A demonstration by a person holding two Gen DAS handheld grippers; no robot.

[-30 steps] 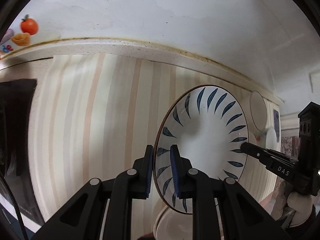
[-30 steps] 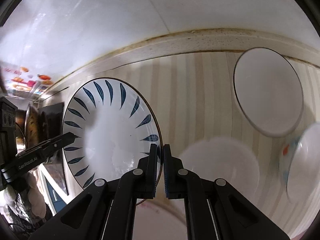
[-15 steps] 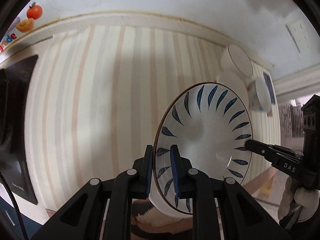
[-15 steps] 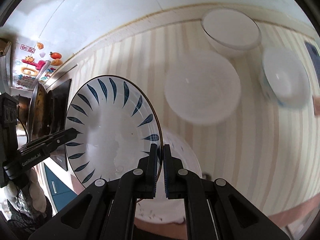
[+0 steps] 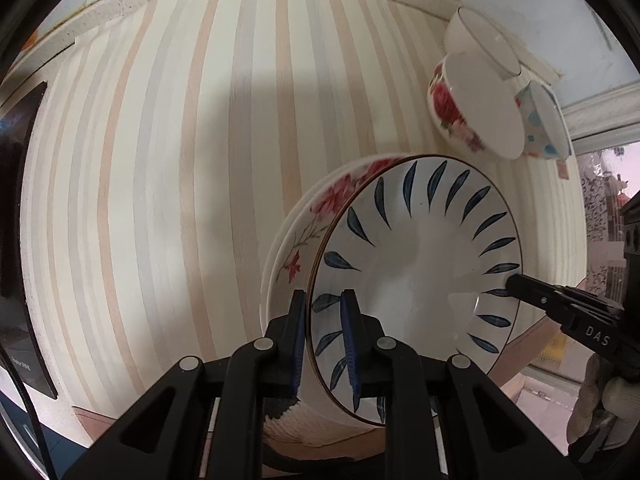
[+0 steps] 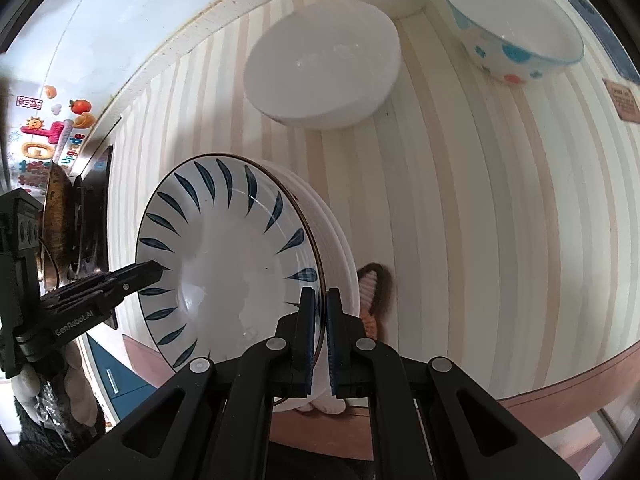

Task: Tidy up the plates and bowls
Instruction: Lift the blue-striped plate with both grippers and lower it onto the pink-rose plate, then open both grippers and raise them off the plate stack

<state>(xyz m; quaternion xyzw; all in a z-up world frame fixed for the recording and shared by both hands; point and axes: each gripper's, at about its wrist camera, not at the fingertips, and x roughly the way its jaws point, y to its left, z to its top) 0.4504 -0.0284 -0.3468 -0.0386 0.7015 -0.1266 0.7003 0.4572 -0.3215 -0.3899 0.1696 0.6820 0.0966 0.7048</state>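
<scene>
The left claw [image 5: 323, 332] is clamped on the left rim of the blue-leaf plate [image 5: 416, 280], its pads pinching the edge from both faces. The plate hangs tilted just above the stack of plates [image 5: 304, 236] at the near edge of the striped bench [image 5: 160, 160]; whether it already touches the stack cannot be told. The step in hand, as I judge it, is laying this plate on top of that stack. To do it well, both sides should come down together so the plate settles level and centred, with the stack's rim showing evenly around it. To the right of the stack, the right claw [image 6: 319, 330] is clamped on the plate's opposite rim. Neither claw should let go until the plate rests on the stack, or it may slide off the bench edge. Beyond the stack, the rose bowl [image 5: 472, 108] and the dotted bowl [image 6: 512, 28] stand well apart.
</scene>
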